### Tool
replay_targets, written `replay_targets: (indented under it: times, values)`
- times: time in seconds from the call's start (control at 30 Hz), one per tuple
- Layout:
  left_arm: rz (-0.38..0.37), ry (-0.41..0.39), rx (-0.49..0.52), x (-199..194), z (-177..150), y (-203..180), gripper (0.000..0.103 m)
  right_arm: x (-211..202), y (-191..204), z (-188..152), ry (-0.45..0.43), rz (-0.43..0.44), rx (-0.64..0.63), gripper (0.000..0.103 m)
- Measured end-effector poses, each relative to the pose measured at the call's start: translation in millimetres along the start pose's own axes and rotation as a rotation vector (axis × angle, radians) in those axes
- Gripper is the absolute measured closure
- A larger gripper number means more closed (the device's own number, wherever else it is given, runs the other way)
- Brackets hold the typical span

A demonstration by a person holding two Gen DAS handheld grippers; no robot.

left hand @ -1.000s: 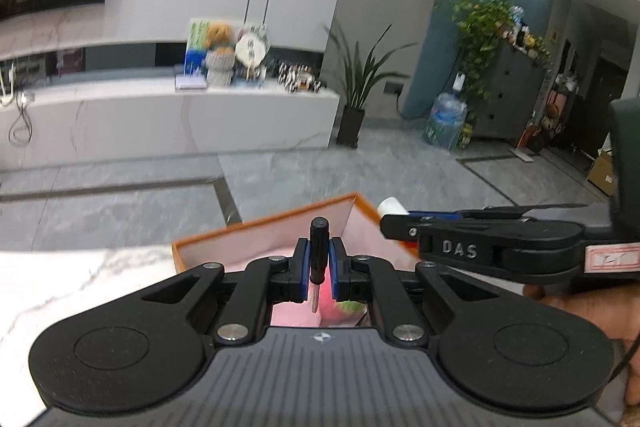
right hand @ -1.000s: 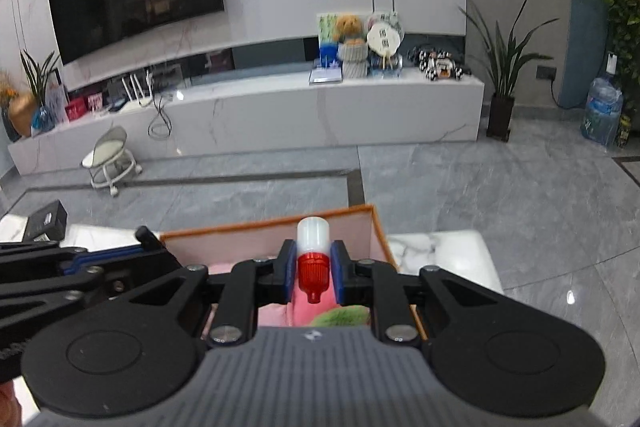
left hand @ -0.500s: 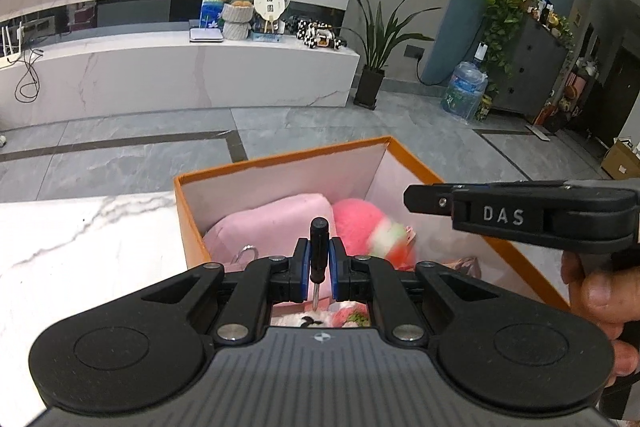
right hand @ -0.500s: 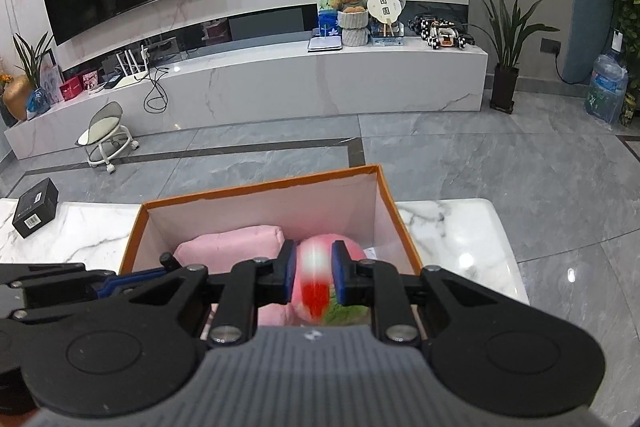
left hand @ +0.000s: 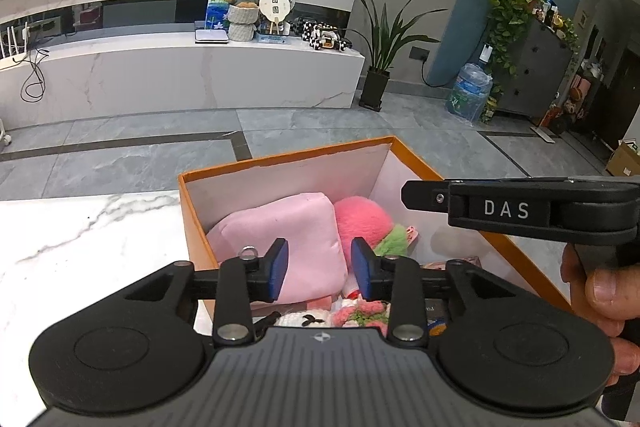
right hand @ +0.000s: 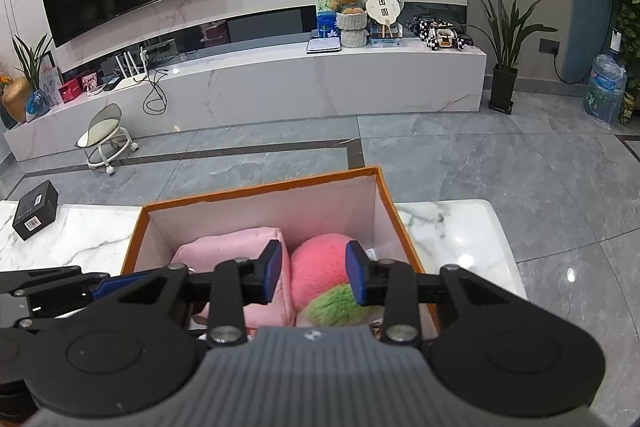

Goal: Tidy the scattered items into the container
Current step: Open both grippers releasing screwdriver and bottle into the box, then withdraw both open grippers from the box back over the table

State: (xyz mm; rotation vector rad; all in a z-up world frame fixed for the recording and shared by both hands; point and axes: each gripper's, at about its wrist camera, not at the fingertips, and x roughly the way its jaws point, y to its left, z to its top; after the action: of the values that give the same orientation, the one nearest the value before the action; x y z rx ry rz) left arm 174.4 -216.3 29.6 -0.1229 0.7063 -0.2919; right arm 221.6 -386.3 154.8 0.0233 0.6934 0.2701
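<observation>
An orange box (left hand: 280,159) with white inner walls stands on the white marble table (left hand: 80,235); it also shows in the right wrist view (right hand: 260,189). Inside lie a pink cushion (left hand: 288,231), a pink and green plush (left hand: 362,217) and small knitted items (left hand: 352,311). My left gripper (left hand: 320,269) is open and empty above the box's near side. My right gripper (right hand: 312,277) is open and empty above the cushion (right hand: 224,251) and plush (right hand: 320,267). The right gripper's side (left hand: 520,211) crosses the left wrist view, over the box's right wall.
A small black box (right hand: 36,209) lies on the table at the far left in the right wrist view. The table's right edge (right hand: 504,255) is close to the orange box. Beyond the table lie grey floor, a white TV bench and a small stool (right hand: 106,135).
The left gripper let go of the small black screwdriver and the right let go of the red-and-white bottle. Both jaws opened over the box, and both views tilted down into it.
</observation>
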Motion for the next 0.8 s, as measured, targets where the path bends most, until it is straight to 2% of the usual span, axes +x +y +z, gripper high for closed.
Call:
replay_targets:
  times: [0.8]
  values:
    - [-0.025,0.015,0.009,-19.0,-9.3,-17.5,0.062,-14.8,0.0,9.5,-0.044,0.023,0.015,0.065]
